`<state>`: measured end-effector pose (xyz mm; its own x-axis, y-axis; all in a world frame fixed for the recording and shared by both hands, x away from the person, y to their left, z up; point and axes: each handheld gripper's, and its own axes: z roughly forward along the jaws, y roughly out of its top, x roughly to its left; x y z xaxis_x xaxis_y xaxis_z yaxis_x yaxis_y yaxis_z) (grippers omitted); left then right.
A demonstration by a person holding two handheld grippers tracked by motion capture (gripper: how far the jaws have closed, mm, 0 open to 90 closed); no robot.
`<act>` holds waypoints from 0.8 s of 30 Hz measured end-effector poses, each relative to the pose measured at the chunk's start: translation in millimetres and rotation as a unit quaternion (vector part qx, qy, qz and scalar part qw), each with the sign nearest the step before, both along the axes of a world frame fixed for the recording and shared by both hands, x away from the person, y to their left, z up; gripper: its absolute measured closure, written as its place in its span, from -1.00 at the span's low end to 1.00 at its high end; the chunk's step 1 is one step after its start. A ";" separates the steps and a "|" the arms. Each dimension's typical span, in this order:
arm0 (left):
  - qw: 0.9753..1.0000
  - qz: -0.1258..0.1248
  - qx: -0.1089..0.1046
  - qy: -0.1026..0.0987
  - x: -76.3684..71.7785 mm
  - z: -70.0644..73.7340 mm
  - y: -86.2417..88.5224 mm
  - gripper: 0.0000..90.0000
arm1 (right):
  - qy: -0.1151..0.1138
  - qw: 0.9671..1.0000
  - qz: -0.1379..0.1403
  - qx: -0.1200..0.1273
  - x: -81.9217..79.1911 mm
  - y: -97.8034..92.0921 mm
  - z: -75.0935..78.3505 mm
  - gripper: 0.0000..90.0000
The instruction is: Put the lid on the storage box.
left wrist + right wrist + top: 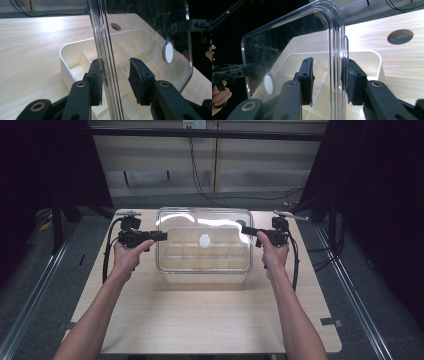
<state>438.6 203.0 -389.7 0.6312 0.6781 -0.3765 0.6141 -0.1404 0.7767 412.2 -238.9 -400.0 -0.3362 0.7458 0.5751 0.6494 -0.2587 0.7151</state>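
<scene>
Dividers split the cream tray (202,251) into empty compartments; left gripper (116,80) and right gripper (327,80), jaws parted, straddle the clear lid's (204,225) edges.

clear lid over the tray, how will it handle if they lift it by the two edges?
The lid looks like rigid moulded plastic, so it probably won't sag between the left gripper and right gripper. Glossy surface: likely slippery, though the fingers have textured pads. Thin and clear, so probably light.

Pale wooden table (200,315) with round hole (400,36) near its far edge, cream compartmented tray (75,58) resting directly on its surface, grey floor around it.
</scene>
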 end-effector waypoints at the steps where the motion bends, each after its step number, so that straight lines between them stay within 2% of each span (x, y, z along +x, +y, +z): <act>1: 1.000 0.002 -0.004 0.003 0.5 -0.8 -0.3 0.42 | 0.001 1.000 -0.001 -0.002 0.6 0.2 -0.3 0.39; 9: 1.000 0.008 0.015 0.010 8.1 -7.5 -2.7 0.35 | 0.010 1.000 0.000 -0.016 7.6 1.9 -5.1 0.37; 13: 0.999 0.015 0.021 0.019 13.6 -11.1 -3.0 0.35 | 0.018 1.000 -0.003 -0.022 11.1 2.0 -9.1 0.36; 17: 0.999 0.017 0.031 0.019 15.5 -12.4 -3.3 0.35 | 0.024 0.999 -0.003 -0.022 14.9 2.0 -14.0 0.34; 19: 0.999 0.028 0.039 0.017 17.1 -13.9 -2.7 0.41 | 0.026 0.999 -0.005 -0.027 16.5 2.5 -15.9 0.31; 22: 0.999 0.025 0.033 0.029 22.0 -19.0 -2.8 0.46 | 0.035 0.999 -0.012 -0.033 18.8 2.0 -19.4 0.30; 24: 0.999 0.026 0.021 0.033 23.0 -23.7 -2.5 0.45 | 0.040 0.999 -0.015 -0.032 20.6 1.1 -22.7 0.28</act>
<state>461.6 200.5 -413.4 0.5697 0.7249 -0.3873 0.6710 -0.1381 0.7285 432.7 -237.8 -422.7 -0.2674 0.7906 0.5508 0.6980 -0.2352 0.6764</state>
